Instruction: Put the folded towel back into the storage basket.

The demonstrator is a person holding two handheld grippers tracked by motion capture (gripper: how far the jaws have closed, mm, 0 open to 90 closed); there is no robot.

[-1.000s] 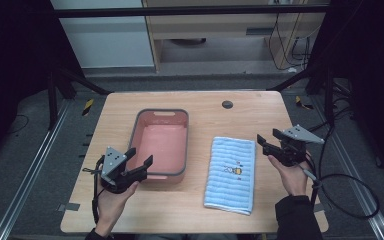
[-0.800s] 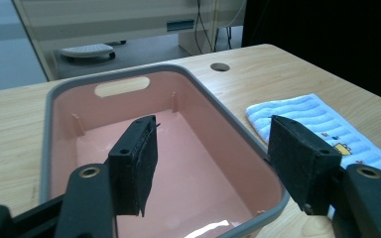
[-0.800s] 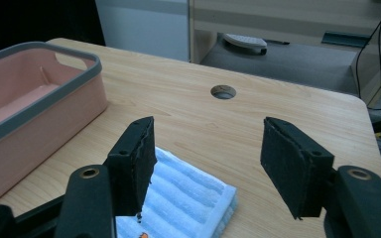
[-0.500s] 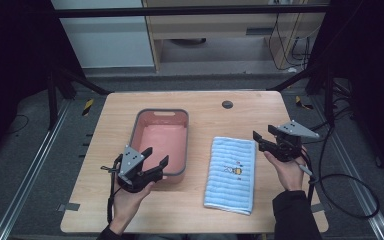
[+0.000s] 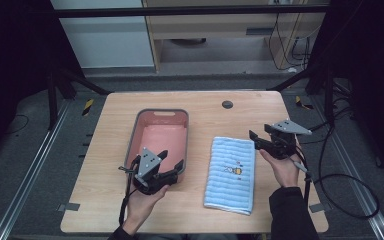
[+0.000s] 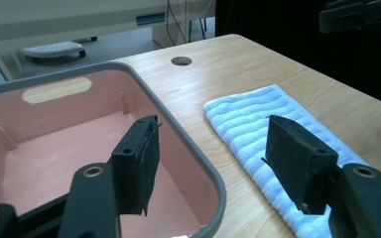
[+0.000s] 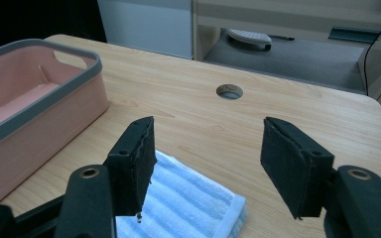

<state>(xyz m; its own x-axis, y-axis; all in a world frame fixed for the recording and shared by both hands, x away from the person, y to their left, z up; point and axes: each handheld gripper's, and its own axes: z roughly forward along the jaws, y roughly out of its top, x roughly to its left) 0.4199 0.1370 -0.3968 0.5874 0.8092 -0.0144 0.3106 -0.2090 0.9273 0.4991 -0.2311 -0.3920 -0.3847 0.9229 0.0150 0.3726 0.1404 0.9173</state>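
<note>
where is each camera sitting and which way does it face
High view: above the person's side, looking forward and down on the table; both forearms enter below, left hand-held gripper by the pink bin, right hand-held gripper beside the blue towel.
Left gripper view: rides the left hand-held gripper, facing across the bin's corner toward the towel; own open jaws show.
Right gripper view: rides the right hand-held gripper, facing the towel's corner; own open jaws show.
Shared: bin, towel, table hole.

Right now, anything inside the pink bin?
Nothing visible: the pink bin shows a bare floor in the high view. Its near corner is covered by the left gripper and can't be checked.
</note>
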